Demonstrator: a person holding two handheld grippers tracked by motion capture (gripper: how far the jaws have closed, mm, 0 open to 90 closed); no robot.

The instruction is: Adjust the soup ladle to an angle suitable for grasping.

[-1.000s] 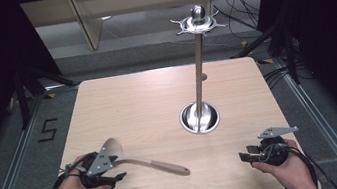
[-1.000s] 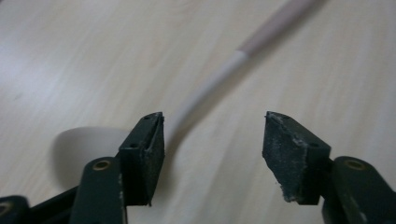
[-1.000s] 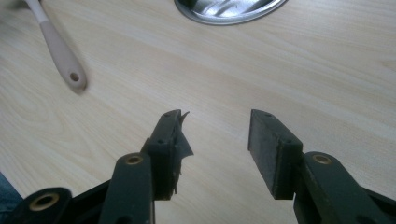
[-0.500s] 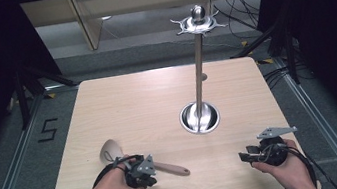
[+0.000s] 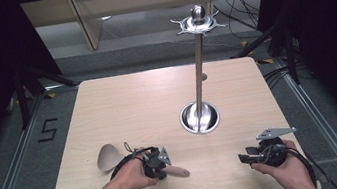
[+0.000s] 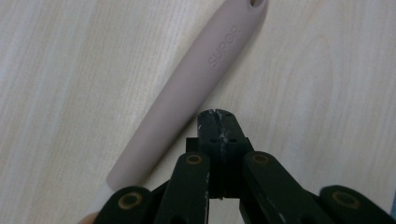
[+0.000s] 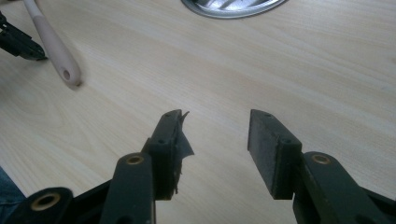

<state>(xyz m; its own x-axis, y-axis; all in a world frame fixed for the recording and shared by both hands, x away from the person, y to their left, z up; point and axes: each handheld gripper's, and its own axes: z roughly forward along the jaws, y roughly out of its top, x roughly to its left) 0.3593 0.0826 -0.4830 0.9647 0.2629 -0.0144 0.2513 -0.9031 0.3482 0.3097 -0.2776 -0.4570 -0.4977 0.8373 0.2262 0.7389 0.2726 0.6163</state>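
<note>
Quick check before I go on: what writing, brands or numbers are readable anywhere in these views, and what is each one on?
"SUPOR": embossed along the spatula handle, read in the left gripper view.
"5": black mark on the grey floor left of the table, high view.
No other writing can be made out, on the metal stand or either gripper.

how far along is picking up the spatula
Done: nothing; the spatula lies flat on the table. In hand: the left gripper is down at its handle, but the jaws are shut beside it, not around it. The right gripper rests open. Left: probably reopen, grip, lift.
</note>
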